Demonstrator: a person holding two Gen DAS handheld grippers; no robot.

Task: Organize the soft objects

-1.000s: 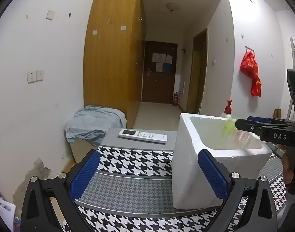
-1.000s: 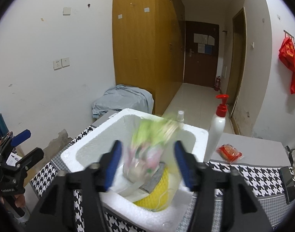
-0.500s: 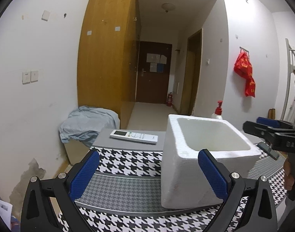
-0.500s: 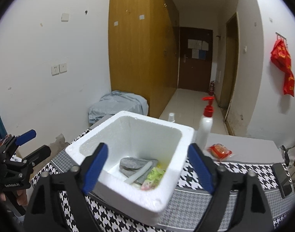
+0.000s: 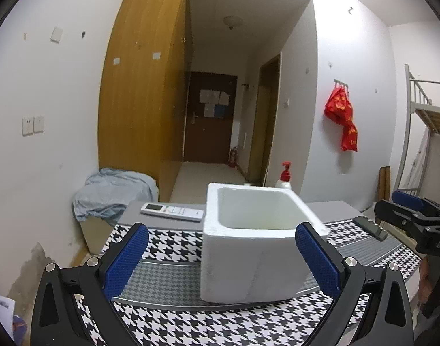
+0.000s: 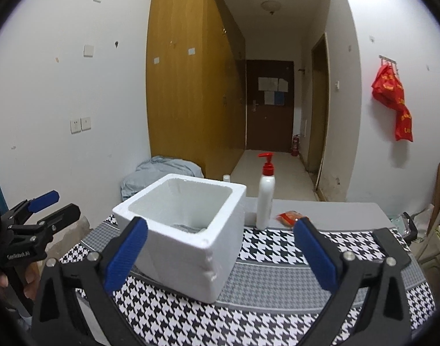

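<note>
Both grippers empty: right gripper jaws just opened wide, left gripper wide too; foam box contents mostly hidden, only grey bit visible inside

Both wrist cams look slightly down across the table, box close ahead, left one from its left.

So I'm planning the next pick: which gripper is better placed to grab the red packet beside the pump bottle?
Probably the right gripper. It is open and empty, and the red packet lies just beyond its right finger, past the foam box.
</note>
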